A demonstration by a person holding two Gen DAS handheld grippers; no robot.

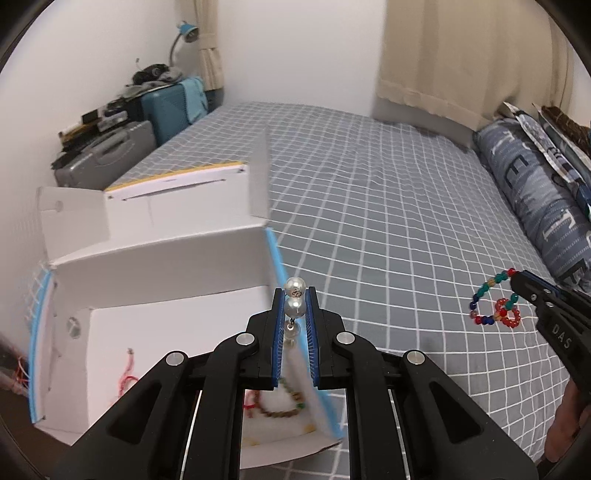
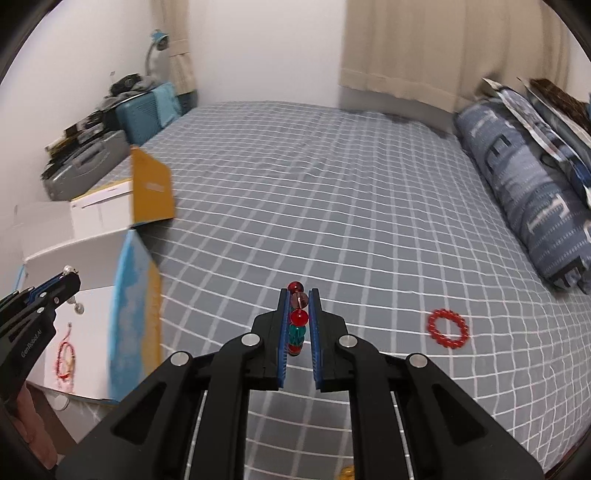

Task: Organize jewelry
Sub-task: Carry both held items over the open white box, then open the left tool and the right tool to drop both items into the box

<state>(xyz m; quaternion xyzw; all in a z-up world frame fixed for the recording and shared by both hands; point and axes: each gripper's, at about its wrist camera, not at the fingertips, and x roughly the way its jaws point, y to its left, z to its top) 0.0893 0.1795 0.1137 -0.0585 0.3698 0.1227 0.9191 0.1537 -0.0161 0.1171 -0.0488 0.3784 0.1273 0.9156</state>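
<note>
Home bedroom. A bed (image 2: 332, 192) with a grey checked sheet fills most of the view, and blue patterned pillows (image 2: 524, 192) are stacked along its right side. Beige curtains (image 2: 424, 48) hang on the far wall. In the far left corner a teal suitcase (image 1: 173, 107) and a grey hard case (image 1: 107, 155) sit under piled clutter, with a blue gooseneck lamp (image 1: 186, 33) above them.

A bed (image 1: 369, 177) covered by a grey sheet with a white grid is seen. Patterned blue pillows (image 1: 535, 192) are laid along its right edge. Beyond its far left corner, a teal suitcase (image 1: 173, 107) and a grey case (image 1: 107, 155) are stacked with clutter, a blue lamp (image 1: 186, 31) above them. Beige curtains (image 1: 461, 55) are hung behind the bed.
</note>
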